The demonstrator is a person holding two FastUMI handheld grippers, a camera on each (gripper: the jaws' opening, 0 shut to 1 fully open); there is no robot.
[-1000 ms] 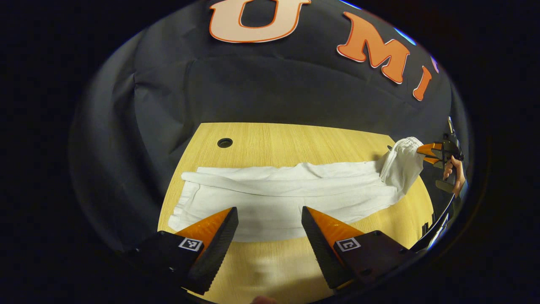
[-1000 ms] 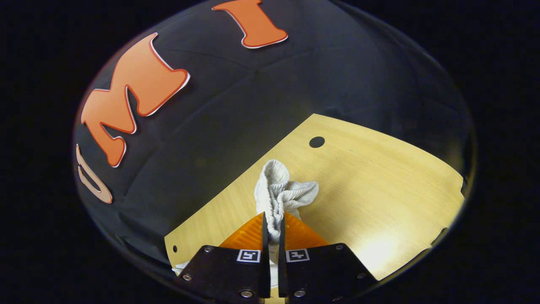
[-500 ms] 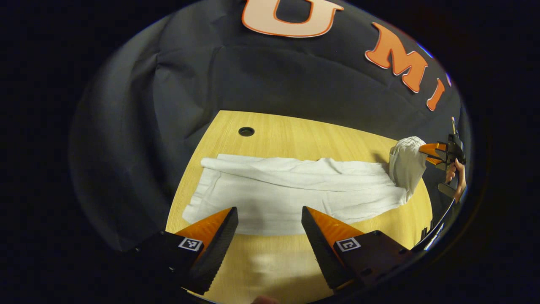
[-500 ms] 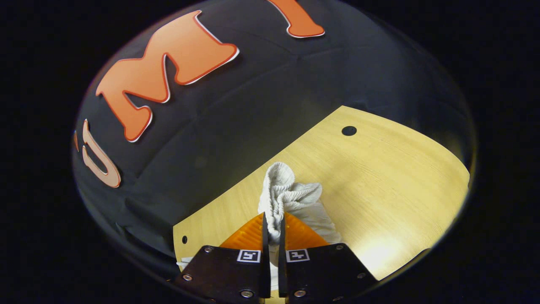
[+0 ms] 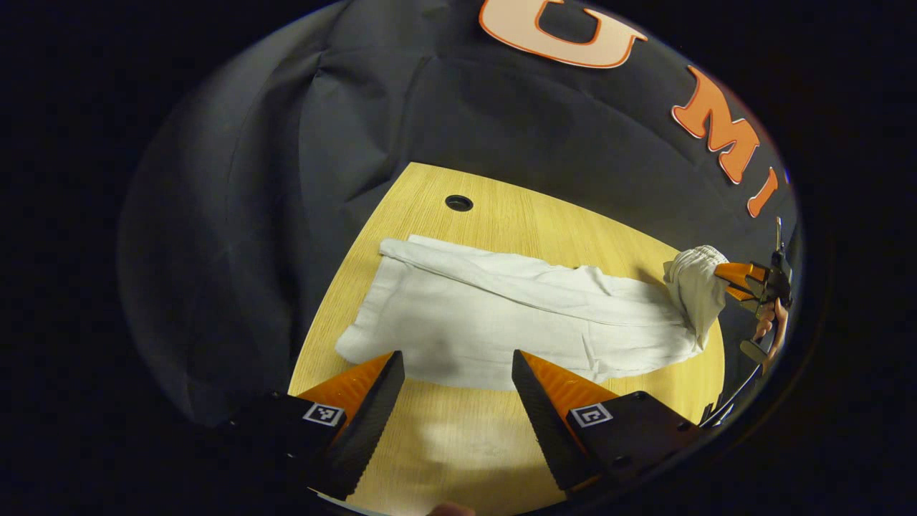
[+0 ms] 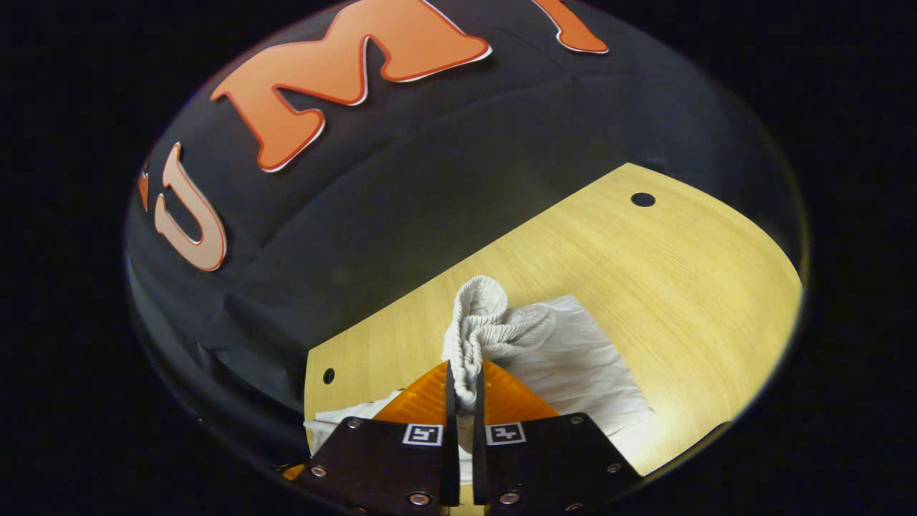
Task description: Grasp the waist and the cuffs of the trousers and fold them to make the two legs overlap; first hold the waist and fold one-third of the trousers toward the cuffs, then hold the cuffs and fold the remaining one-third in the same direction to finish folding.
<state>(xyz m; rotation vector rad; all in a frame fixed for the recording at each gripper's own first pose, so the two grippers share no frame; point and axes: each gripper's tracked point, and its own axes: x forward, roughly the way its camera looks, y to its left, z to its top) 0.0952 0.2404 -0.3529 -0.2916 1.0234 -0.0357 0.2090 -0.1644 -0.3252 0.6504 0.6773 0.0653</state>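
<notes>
Trousers: the white cloth trousers (image 5: 516,315) lie stretched lengthwise across the light wooden bench (image 5: 458,444), legs flat and side by side, running from near the bench's left edge to its right edge.
Waist: the gathered elastic waistband (image 6: 476,322) is lifted off the bench at the right edge, bunched upright, with cloth hanging from it down to the bench.
Cuffs: the cuff end (image 5: 372,315) rests flat near the bench's left edge, below a round dark hole (image 5: 458,203) in the far left corner.
Right gripper: the right gripper (image 6: 459,383) is clenched on the waistband, both fingers pressing the bunched cloth between them; in the left gripper view it sits at the bench's right edge (image 5: 738,281), held by a hand (image 5: 770,326).
Left gripper: the left gripper (image 5: 458,387) is released, fingers spread wide, hovering over bare wood at the bench's near edge, just short of the trousers' near hem, touching nothing.
</notes>
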